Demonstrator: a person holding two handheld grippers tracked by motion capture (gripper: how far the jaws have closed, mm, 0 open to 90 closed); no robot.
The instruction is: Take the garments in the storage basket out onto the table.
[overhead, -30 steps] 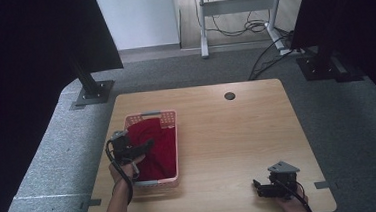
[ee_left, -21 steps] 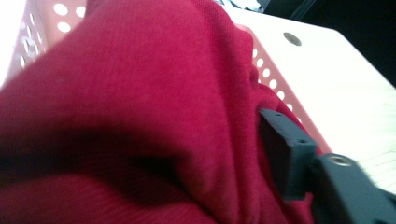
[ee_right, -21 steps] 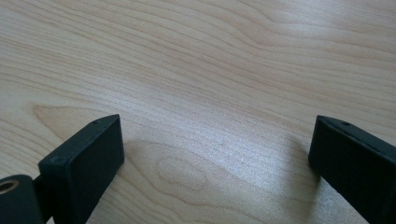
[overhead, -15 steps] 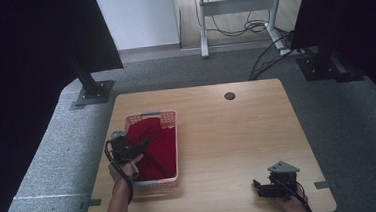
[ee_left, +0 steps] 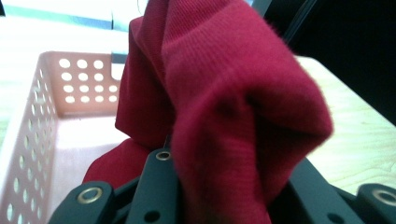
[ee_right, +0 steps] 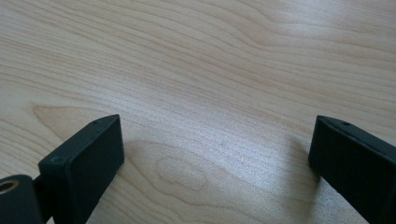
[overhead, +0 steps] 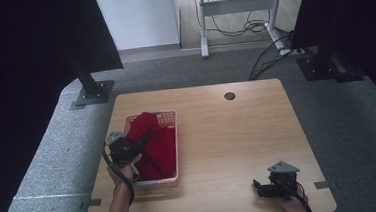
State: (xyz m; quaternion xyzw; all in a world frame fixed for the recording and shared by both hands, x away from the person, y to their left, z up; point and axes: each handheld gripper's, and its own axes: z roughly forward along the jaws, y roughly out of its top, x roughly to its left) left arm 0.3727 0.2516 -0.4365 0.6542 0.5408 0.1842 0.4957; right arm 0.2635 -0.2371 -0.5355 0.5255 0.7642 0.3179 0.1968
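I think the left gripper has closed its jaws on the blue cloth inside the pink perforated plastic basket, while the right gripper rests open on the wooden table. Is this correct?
Not quite: the cloth is red, not blue, as the left gripper view shows. The left gripper has just closed its jaws on the red cloth inside the pink perforated plastic basket, while the right gripper rests open on the wooden table.

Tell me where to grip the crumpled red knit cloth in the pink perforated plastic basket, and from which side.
Grip the raised fold of the crumpled red knit cloth, coming from the basket's near end, as the left gripper does: its jaws have just closed on that fold. The bunched ridge stands above the pink perforated plastic basket, giving the jaws fabric to pinch clear of the walls.
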